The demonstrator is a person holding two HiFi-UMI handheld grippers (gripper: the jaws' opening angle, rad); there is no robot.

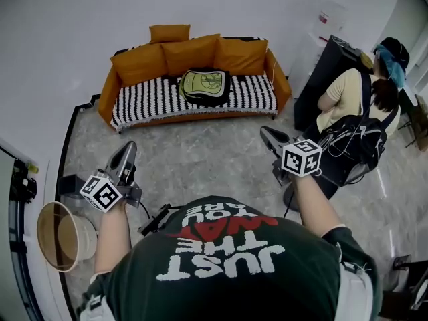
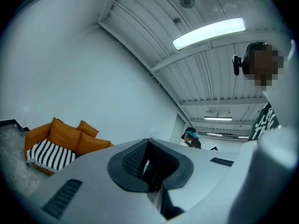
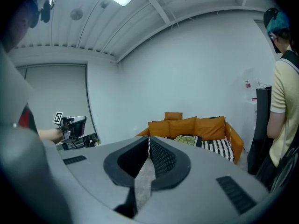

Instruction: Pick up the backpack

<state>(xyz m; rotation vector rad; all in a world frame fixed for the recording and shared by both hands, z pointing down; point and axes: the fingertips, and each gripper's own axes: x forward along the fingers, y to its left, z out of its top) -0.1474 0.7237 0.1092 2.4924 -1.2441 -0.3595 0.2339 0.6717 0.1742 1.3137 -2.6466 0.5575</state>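
Note:
A yellow-green and black backpack (image 1: 204, 85) lies on the striped seat of an orange sofa (image 1: 137, 62) against the far wall. It also shows small in the right gripper view as the backpack (image 3: 187, 139) on the sofa (image 3: 205, 127). Both grippers hang over the grey floor, well short of the sofa. My left gripper (image 1: 128, 147) is shut and empty, its jaws meeting at the tip (image 2: 148, 141). My right gripper (image 1: 266, 133) is likewise shut on nothing (image 3: 149, 139). The backpack is out of the left gripper view, which catches only the sofa's end (image 2: 56, 141).
A person in a yellow shirt (image 1: 348, 95) stands at the right beside a black cabinet (image 1: 319, 69), with a black bag (image 1: 358, 146) at their side. A round wooden bin (image 1: 63, 236) sits at the near left. Grey marbled floor (image 1: 200, 159) stretches to the sofa.

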